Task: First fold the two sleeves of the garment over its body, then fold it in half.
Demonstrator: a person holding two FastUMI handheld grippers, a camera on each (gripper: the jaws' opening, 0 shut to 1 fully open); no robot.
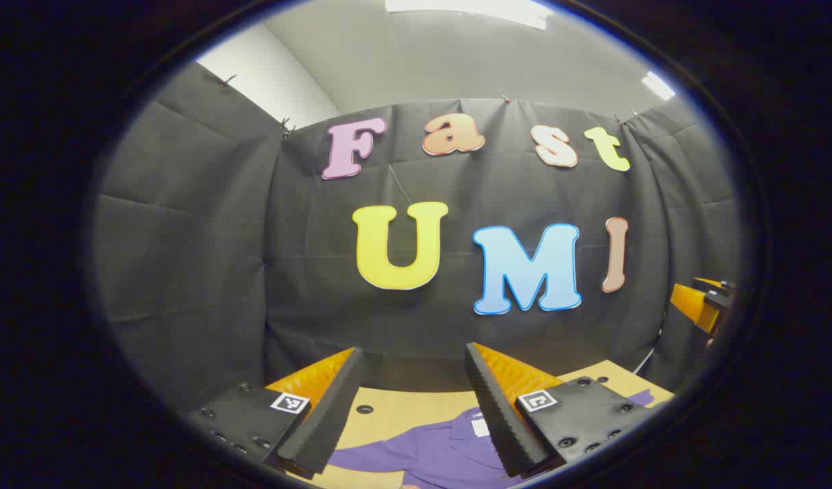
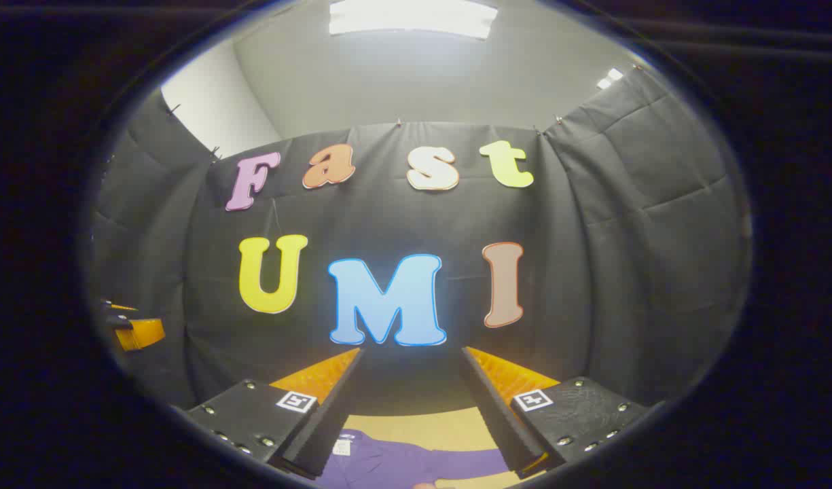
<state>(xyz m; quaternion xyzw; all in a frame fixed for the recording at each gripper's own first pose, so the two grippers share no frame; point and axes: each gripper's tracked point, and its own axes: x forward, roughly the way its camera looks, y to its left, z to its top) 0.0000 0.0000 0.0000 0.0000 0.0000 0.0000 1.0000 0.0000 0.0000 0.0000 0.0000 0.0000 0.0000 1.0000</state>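
Purple shirt (image 1: pixel 432 451) spread flat on the tan table (image 1: pixel 395 414), at the bottom of both views, collar label visible. Lies below and ahead of both pairs of jaws, no contact. Left gripper (image 1: pixel 412 407) parted wide, grasping nothing, hanging above the collar area. Right gripper (image 2: pixel 409 411) likewise released, above a sleeve running toward the lower right. Neither plainly nearer. Sleeves apparently not yet folded.

Both cams ride high, looking level at the booth's back wall (image 1: pixel 456 326), well apart from it. Tabletop (image 1: pixel 402 414) edges the bottom of each view. Right gripper view sits right of the left one. Shared: wall, ceiling light (image 2: pixel 412 17), tabletop strip, purple garment (image 2: pixel 388 465).
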